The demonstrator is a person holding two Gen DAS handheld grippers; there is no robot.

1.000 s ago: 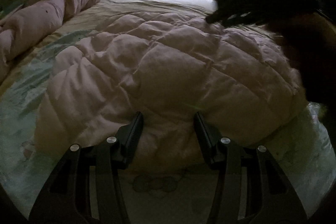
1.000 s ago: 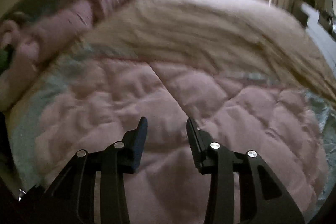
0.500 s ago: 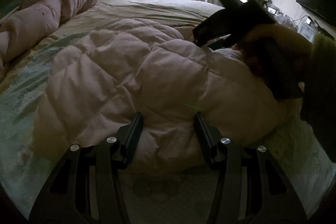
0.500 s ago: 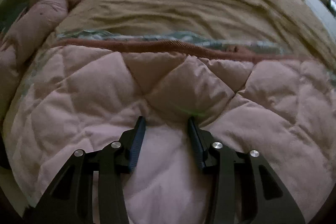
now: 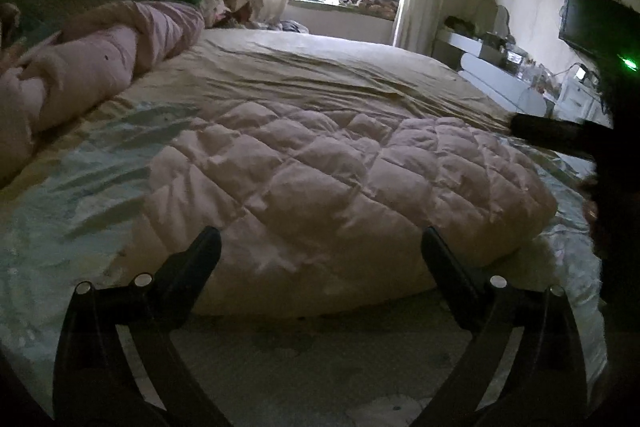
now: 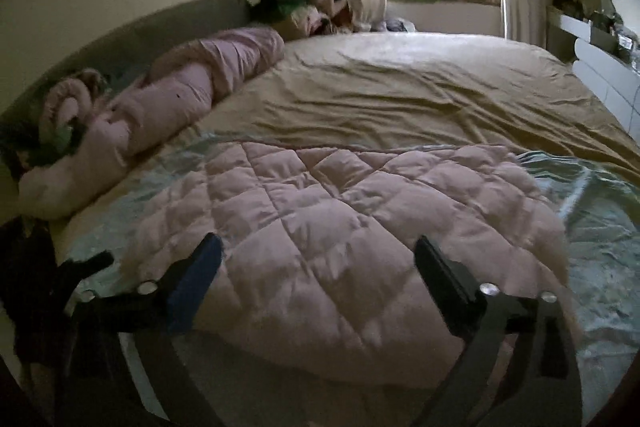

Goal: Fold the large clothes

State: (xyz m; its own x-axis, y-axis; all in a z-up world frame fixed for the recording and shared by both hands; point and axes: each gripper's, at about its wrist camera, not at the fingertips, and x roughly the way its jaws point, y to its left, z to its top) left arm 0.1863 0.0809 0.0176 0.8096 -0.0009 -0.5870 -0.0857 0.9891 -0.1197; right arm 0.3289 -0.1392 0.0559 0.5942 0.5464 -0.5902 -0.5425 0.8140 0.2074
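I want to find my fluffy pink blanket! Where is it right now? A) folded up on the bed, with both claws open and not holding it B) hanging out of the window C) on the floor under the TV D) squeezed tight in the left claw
A: the pink quilt lies as a folded bundle on the bed, and the left claw and right claw both stand wide open, gripping nothing.
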